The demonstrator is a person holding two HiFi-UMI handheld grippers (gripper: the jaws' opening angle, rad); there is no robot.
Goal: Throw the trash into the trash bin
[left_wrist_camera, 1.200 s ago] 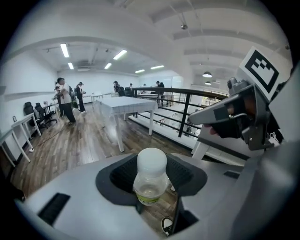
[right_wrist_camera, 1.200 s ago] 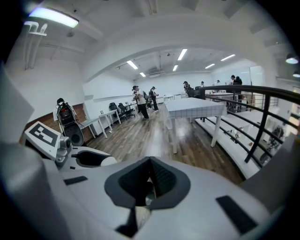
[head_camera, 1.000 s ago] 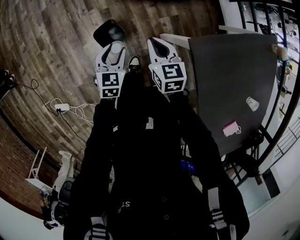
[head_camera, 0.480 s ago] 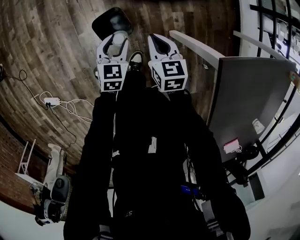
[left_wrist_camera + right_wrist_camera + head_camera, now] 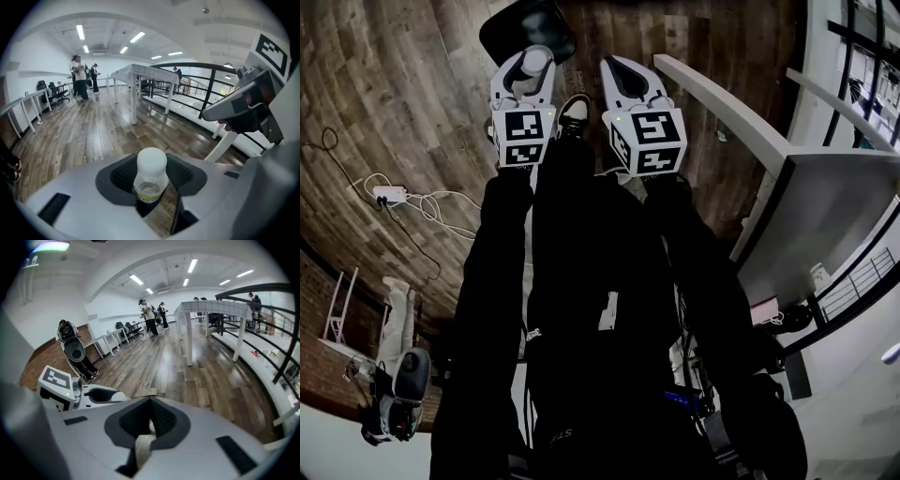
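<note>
In the head view both grippers are held out side by side above the wooden floor. My left gripper point(image 5: 528, 75) is shut on a small clear bottle with a white cap point(image 5: 532, 63); in the left gripper view the bottle point(image 5: 150, 175) stands upright between the jaws. My right gripper point(image 5: 628, 82) is shut on a pale crumpled paper scrap point(image 5: 139, 447), which shows only in the right gripper view. A black trash bin point(image 5: 528, 26) sits on the floor just beyond the left gripper, at the top edge of the head view.
A grey table point(image 5: 825, 220) with a long white edge stands to the right, with railings behind it. A power strip and white cables point(image 5: 391, 195) lie on the floor at left. A white-legged table point(image 5: 211, 310) and several people stand far off.
The view has turned away from the grey table, which slid toward the right edge. The black bin has shifted up toward the top edge. Both grippers stay shut on their loads.
</note>
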